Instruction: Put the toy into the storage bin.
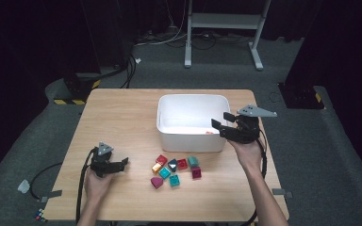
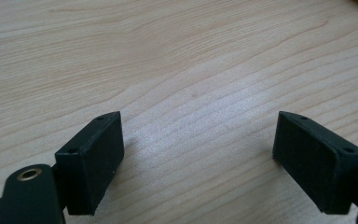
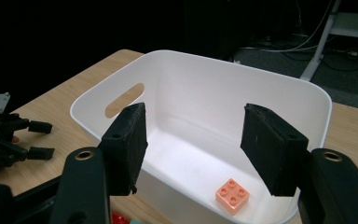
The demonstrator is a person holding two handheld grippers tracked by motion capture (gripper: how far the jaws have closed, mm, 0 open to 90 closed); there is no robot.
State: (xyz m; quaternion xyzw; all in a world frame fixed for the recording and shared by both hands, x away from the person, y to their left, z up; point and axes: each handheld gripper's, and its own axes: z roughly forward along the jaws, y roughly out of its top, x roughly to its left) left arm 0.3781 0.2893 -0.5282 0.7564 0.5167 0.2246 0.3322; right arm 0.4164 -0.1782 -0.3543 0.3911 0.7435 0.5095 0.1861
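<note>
My R tongs (image 1: 218, 121) gape empty over bin's (image 1: 192, 141) near-right rim, orange brick (image 3: 232, 196) inside, L tongs (image 1: 126, 161) open w/ nothing near table's left edge; risk: rim knock shifts bin.

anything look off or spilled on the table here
Nothing stands out. The white bin sits upright with one orange block flat inside; the remaining blocks lie clustered on the table beside it, none damaged.
</note>
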